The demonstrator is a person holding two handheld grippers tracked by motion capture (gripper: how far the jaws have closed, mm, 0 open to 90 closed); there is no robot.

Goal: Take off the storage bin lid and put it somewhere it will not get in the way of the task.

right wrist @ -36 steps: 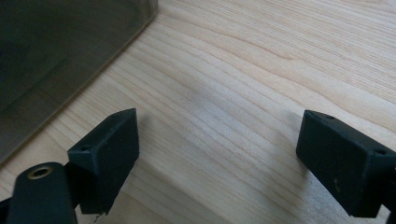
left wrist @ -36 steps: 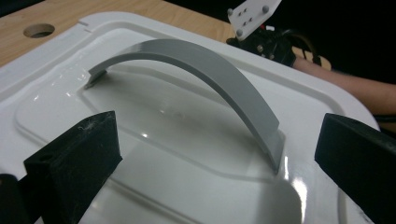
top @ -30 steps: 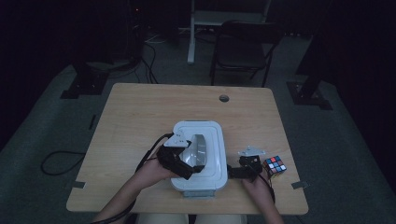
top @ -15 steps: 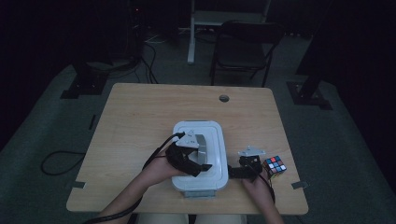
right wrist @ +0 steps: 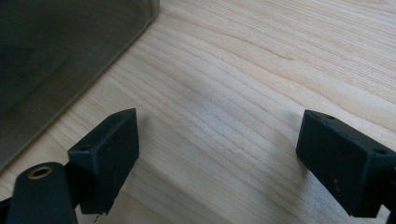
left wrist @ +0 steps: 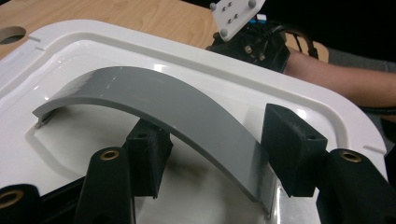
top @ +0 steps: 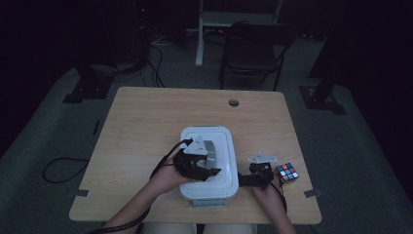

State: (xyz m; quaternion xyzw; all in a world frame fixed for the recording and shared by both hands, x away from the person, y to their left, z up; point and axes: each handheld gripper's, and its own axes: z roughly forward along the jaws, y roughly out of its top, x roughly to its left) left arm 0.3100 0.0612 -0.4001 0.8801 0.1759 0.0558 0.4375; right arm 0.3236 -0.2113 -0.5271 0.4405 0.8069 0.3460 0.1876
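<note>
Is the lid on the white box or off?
On. The white lid sits flat on the box, its rim all around, and the left gripper straddles the grey handle.

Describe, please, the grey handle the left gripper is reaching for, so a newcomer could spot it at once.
On the wooden table, find the white plastic container at the near edge. On the middle of its lid arches a flat grey handle, the one grey part on the white, between the left gripper jaws.
</note>
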